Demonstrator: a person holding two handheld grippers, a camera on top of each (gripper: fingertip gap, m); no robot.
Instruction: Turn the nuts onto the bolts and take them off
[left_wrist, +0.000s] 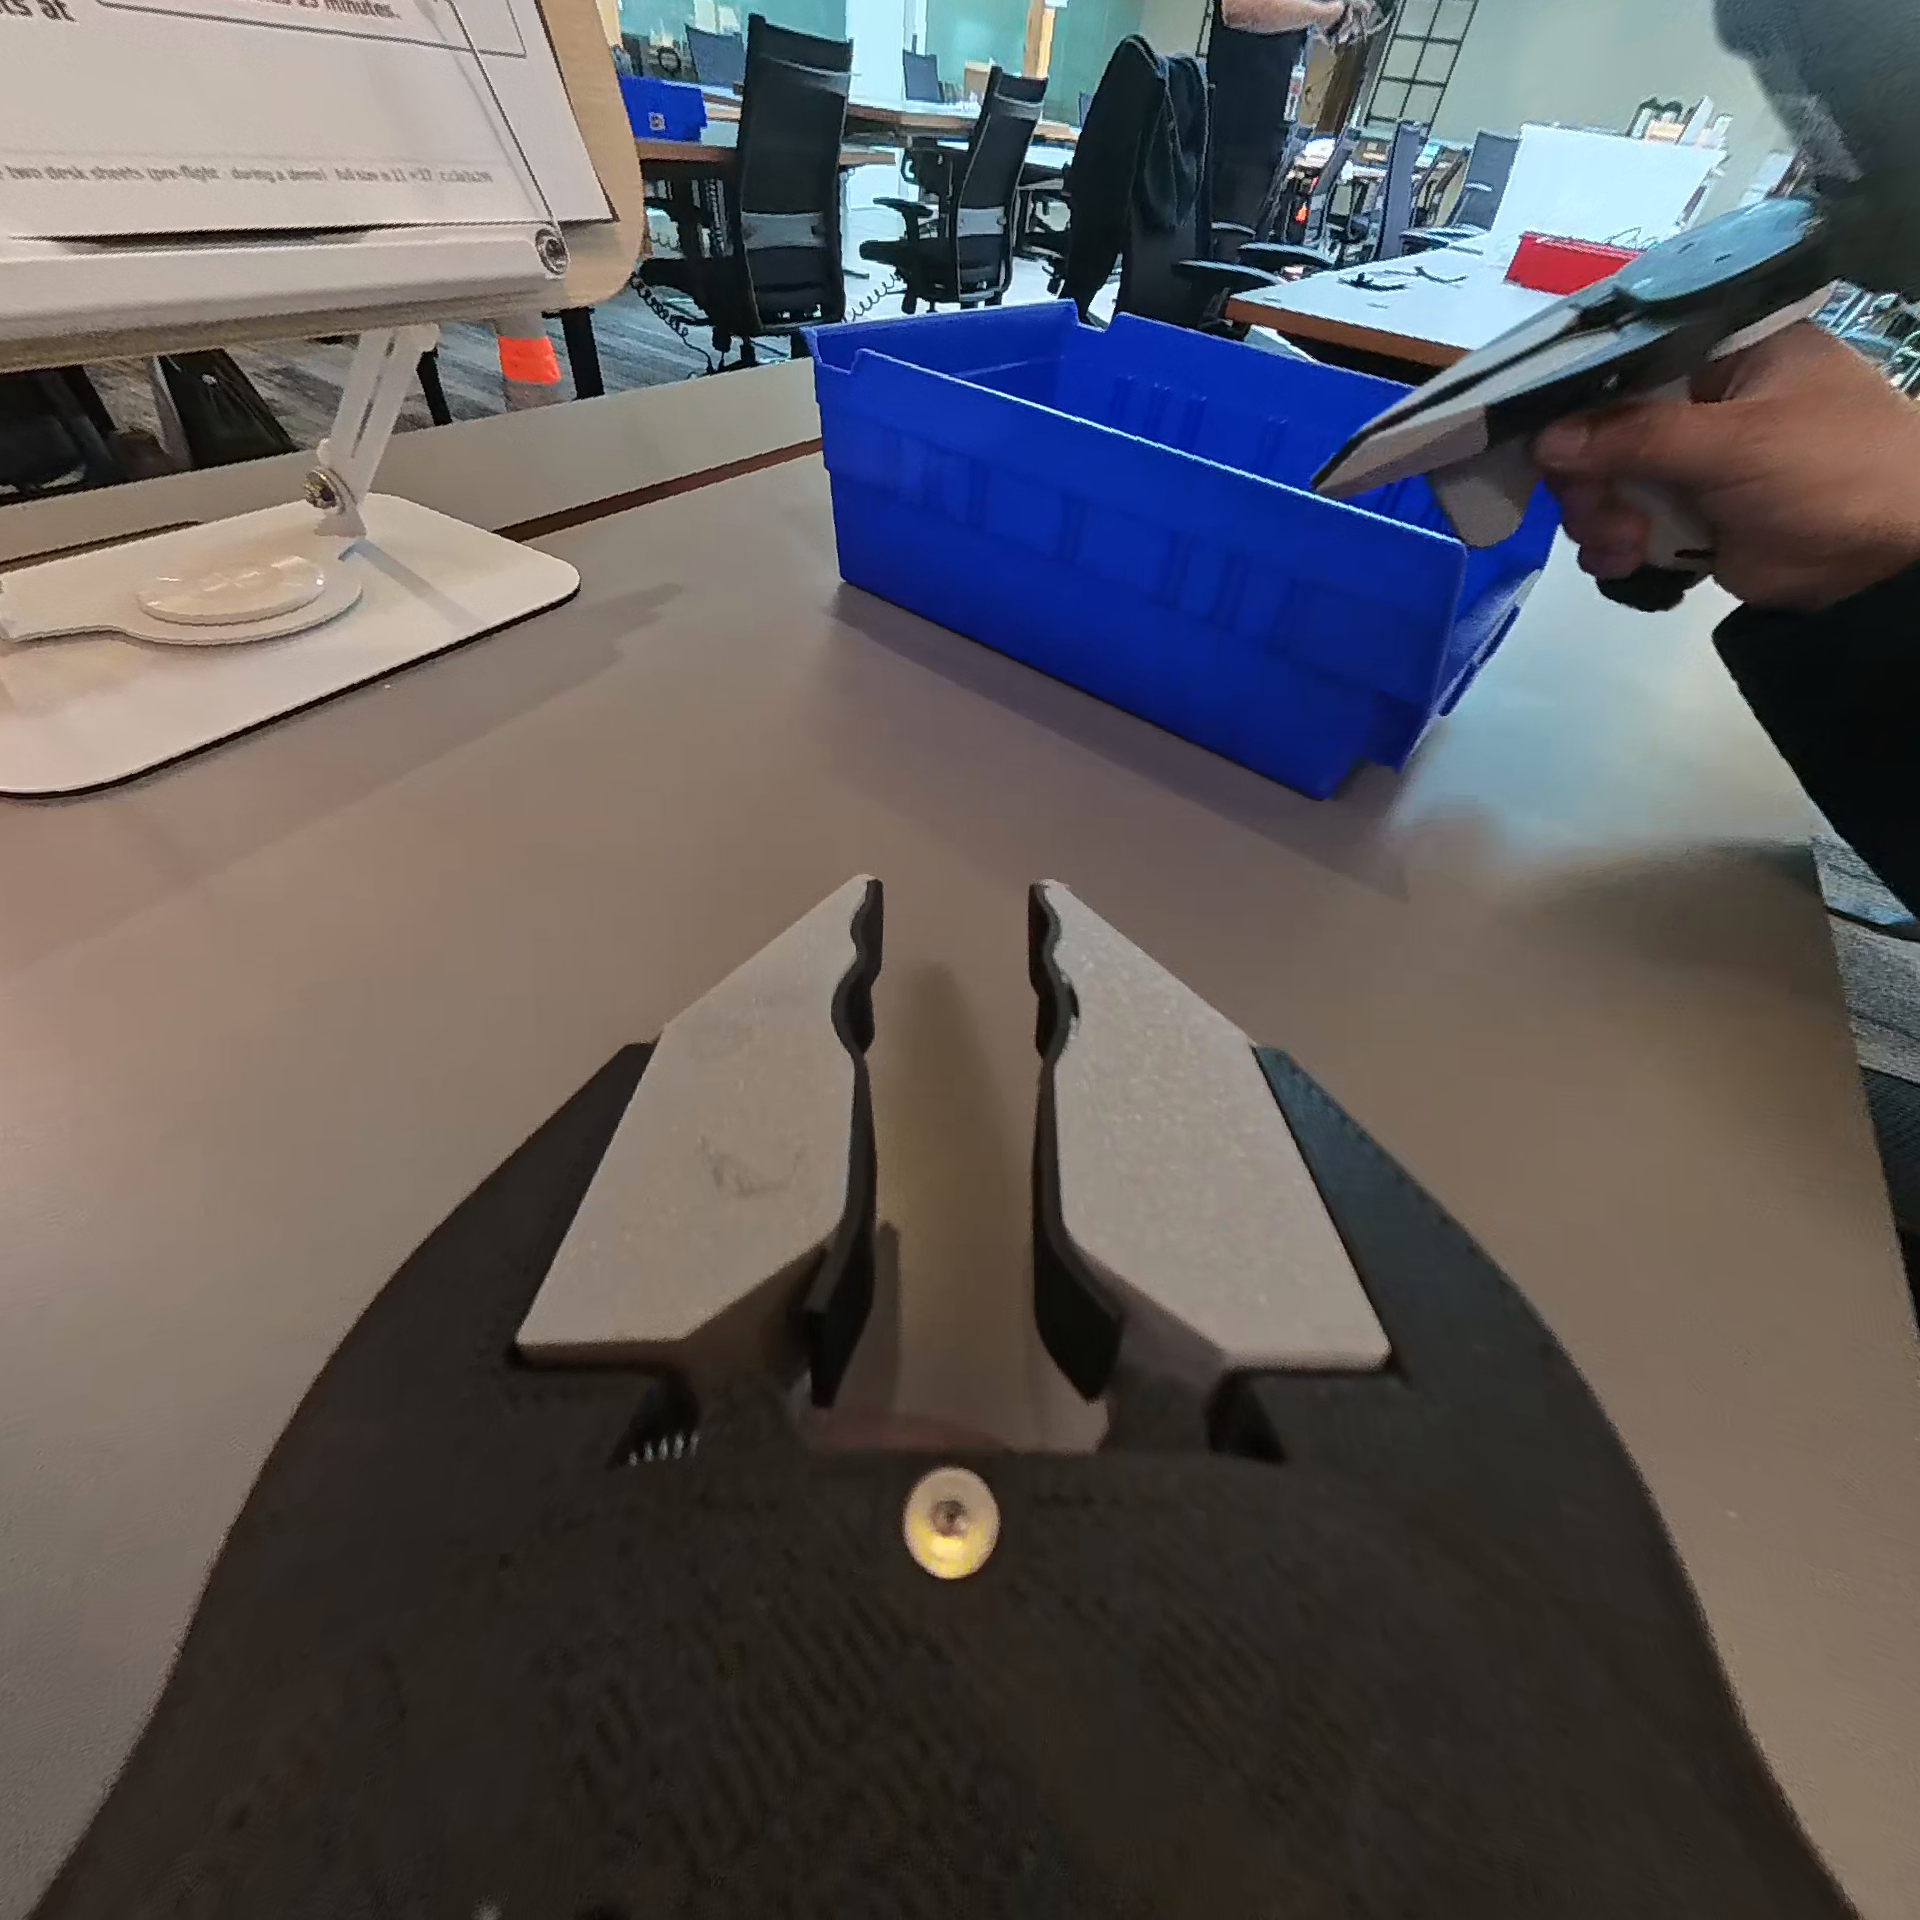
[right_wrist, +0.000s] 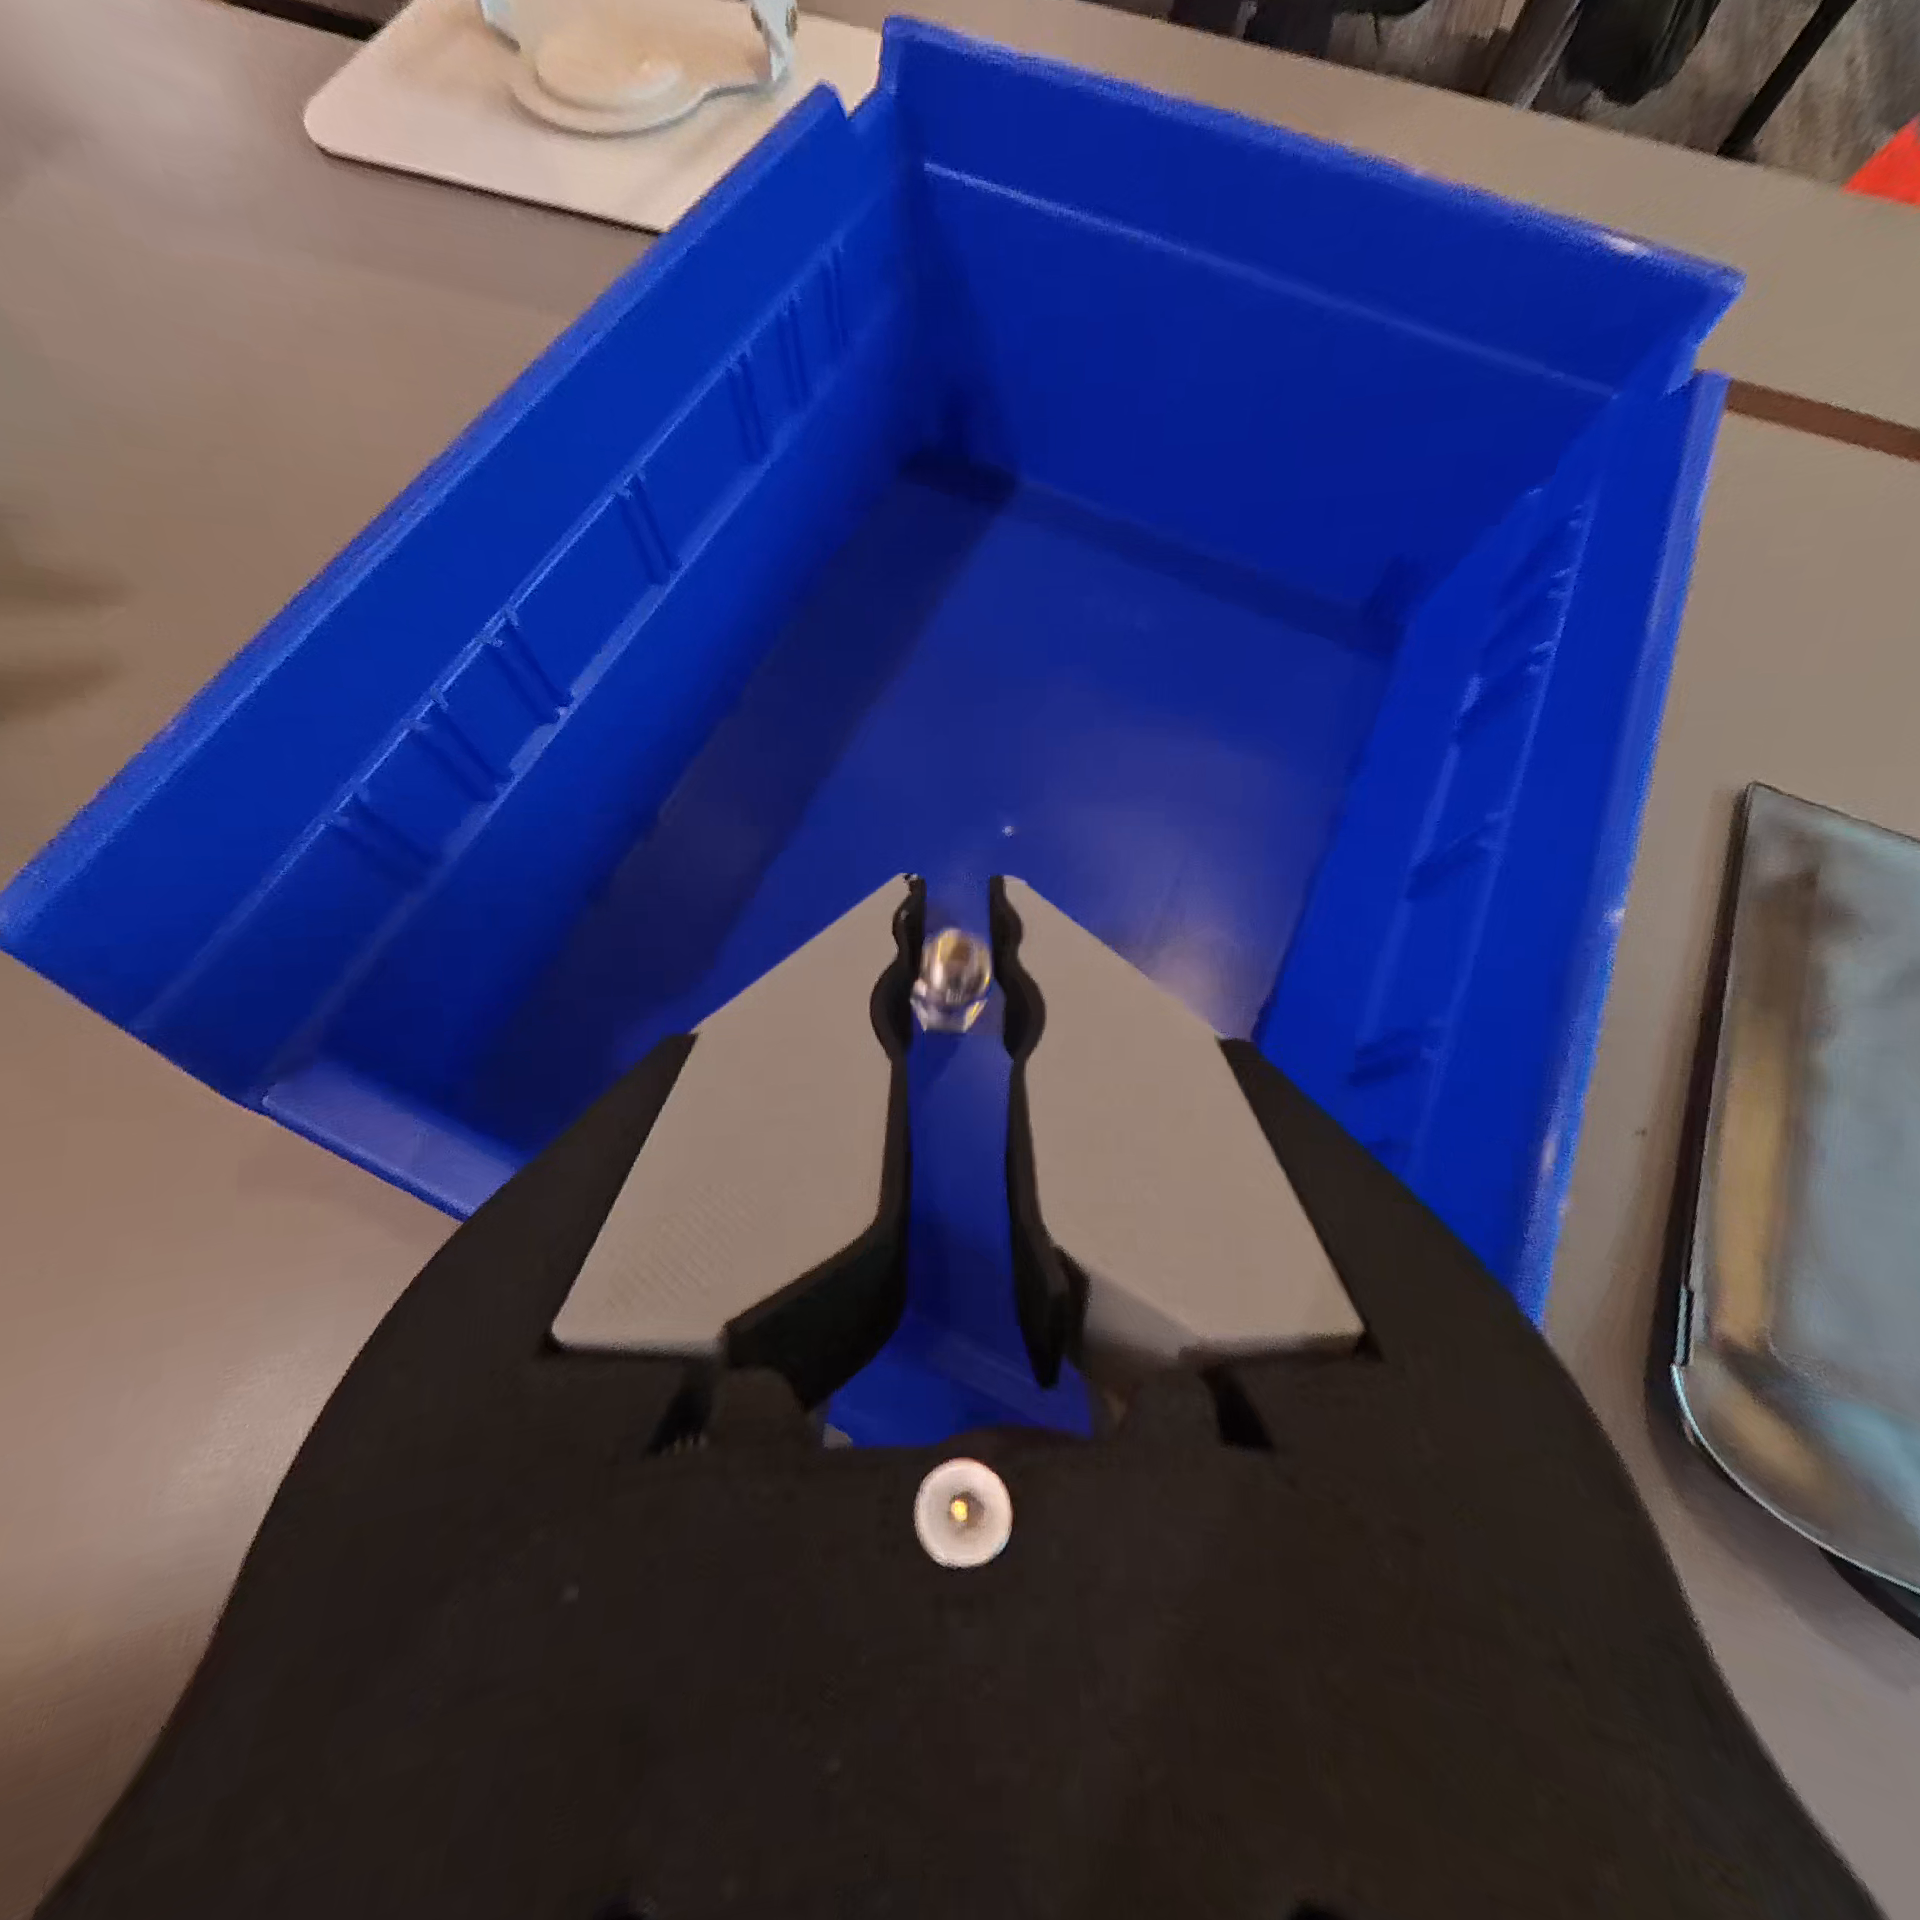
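Observation:
My right gripper (right_wrist: 954, 883) is shut on a small shiny silver fastener (right_wrist: 949, 982), pinched between its fingertips; I cannot tell whether it is a nut or a bolt. It hangs over the inside of a blue plastic bin (right_wrist: 1195, 343), whose floor looks bare. In the left wrist view the right gripper (left_wrist: 1340, 476), held by a hand, points down over the right end of the bin (left_wrist: 1091, 540). My left gripper (left_wrist: 956, 894) is open and empty, low over the grey table (left_wrist: 520, 987), well short of the bin.
A white stand with a flat base (left_wrist: 260, 623) and a paper sheet sits at the table's left; its base also shows in the right wrist view (right_wrist: 582, 94). A dark shiny flat bag (right_wrist: 1818, 1195) lies right of the bin. The table edge (left_wrist: 1829, 935) runs along the right. Office chairs stand behind. Some 30 centimeters of space lies between my two pairs of fingers.

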